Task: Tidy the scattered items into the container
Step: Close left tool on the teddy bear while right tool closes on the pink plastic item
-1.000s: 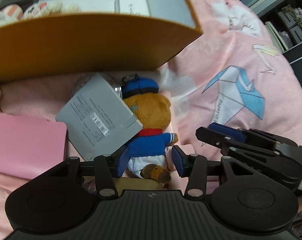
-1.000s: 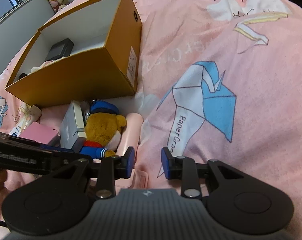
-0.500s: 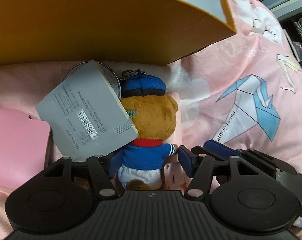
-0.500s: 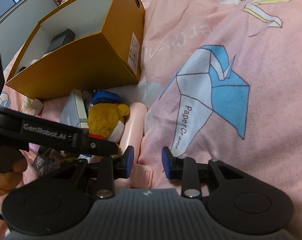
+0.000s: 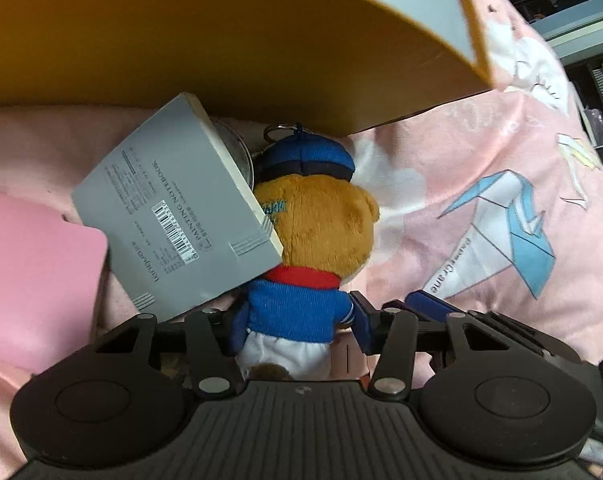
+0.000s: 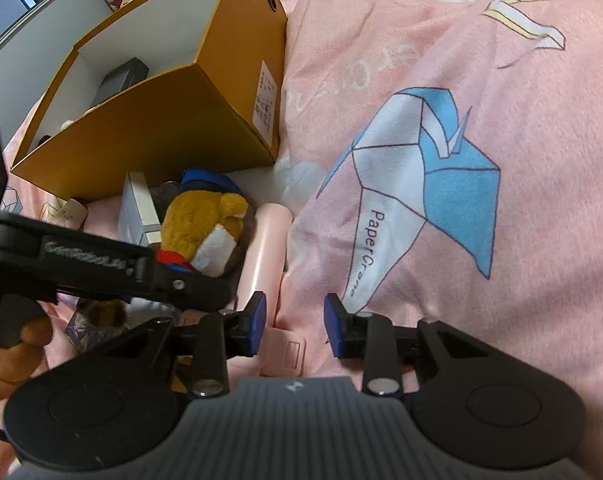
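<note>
A plush bear (image 5: 317,236) in a blue cap and blue jacket lies on the pink blanket below the orange box (image 5: 221,60). My left gripper (image 5: 297,328) has its jaws around the bear's body, both pads touching the blue jacket. A grey notebook (image 5: 181,216) leans on the bear's head. In the right wrist view the bear (image 6: 201,224) lies beside a pink tube (image 6: 265,248), and the orange box (image 6: 161,132) holds a dark item. My right gripper (image 6: 295,326) is open and empty, just right of the tube.
A pink flat case (image 5: 33,280) lies left of the notebook. A round metal tin (image 5: 237,152) is partly hidden behind the notebook. The blanket with a blue paper-crane print (image 6: 421,180) spreads to the right. Shelves (image 5: 597,80) stand beyond the bed.
My left gripper has moved forward over the bear and its jaws have narrowed onto the bear's body. My right gripper has drifted slightly forward and stayed open.
</note>
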Demonstrator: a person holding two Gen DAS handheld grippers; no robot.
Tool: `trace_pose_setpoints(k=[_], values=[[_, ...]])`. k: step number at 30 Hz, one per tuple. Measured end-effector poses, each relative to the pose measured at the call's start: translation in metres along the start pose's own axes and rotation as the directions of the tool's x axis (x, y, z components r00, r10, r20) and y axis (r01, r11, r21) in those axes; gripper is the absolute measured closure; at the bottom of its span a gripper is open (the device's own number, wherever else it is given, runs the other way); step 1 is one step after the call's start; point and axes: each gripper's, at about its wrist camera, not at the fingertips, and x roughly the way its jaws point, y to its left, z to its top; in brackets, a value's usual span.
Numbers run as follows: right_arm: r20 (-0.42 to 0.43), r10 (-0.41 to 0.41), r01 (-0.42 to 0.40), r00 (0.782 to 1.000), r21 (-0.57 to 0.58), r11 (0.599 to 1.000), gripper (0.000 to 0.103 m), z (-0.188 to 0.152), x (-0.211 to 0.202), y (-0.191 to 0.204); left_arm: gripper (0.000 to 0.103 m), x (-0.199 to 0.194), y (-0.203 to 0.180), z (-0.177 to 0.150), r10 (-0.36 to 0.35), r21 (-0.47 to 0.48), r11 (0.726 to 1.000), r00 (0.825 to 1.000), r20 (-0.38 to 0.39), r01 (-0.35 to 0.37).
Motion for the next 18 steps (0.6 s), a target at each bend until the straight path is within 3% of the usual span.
trace_pose_setpoints(k=[6,13,15,18], values=[[-0.006,0.012,-0.012,1.000,0.002,1.000,0.069,0.000,-0.008,0.003,0.047,-0.033,0.003,-0.012,-0.088,0.030,0.996,0.994,0.059,0.086],[-0.044,0.012,-0.014,0.999,-0.027,1.000,0.069,-0.004,-0.019,0.015,0.047,-0.066,-0.002,-0.017,-0.190,0.088,0.980,0.971,0.145,0.179],[-0.056,0.013,-0.015,0.998,-0.030,0.999,0.068,-0.006,-0.022,0.019,0.047,-0.077,-0.001,-0.019,-0.197,0.101,0.978,0.964,0.178,0.181],[-0.085,0.004,-0.008,0.996,-0.045,0.999,0.066,-0.009,-0.020,0.026,0.047,-0.091,0.002,-0.023,-0.149,0.116,0.986,0.960,0.238,0.124]])
